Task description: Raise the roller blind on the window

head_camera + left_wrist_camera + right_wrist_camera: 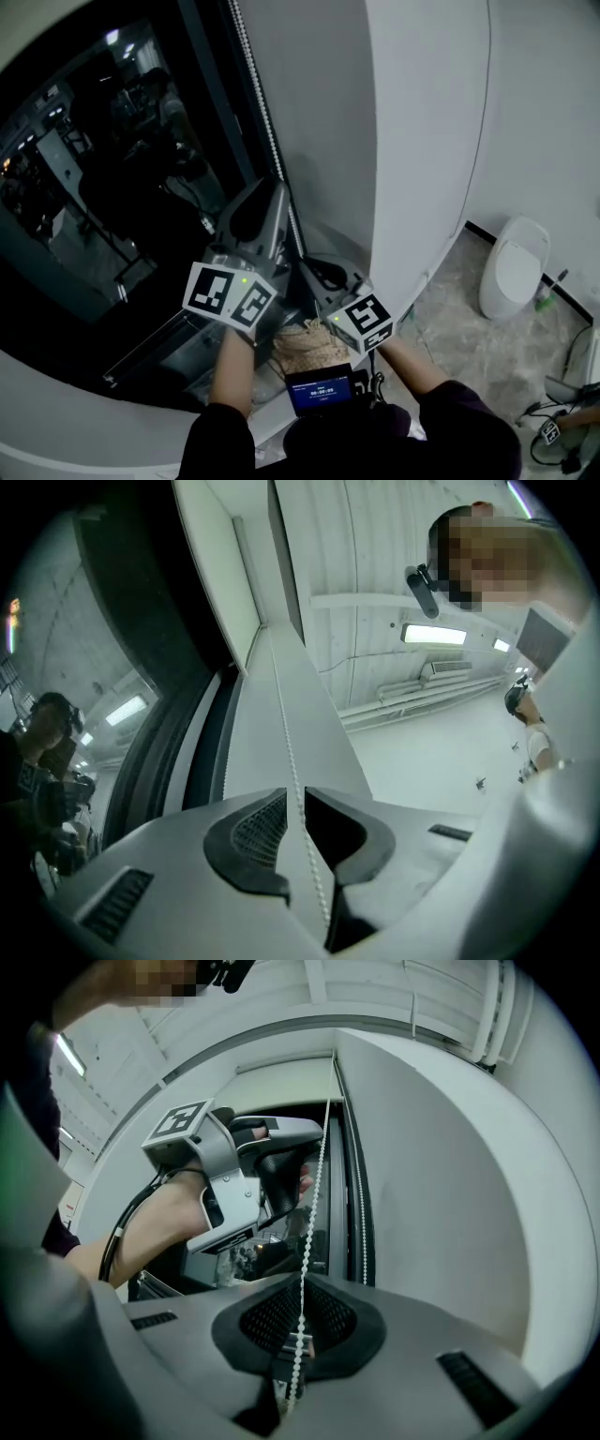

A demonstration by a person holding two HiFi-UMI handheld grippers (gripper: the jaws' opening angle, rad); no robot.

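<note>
The dark window fills the left. A white wall juts out just right of it, leaving only a narrow slot along the window's right edge, where the bead chain hangs. The roller blind shows as a pale band at the window's top. The left gripper pinches the chain, higher up the window than the right gripper, which is also clamped on it. In the head view both hide the chain's lower loop.
</note>
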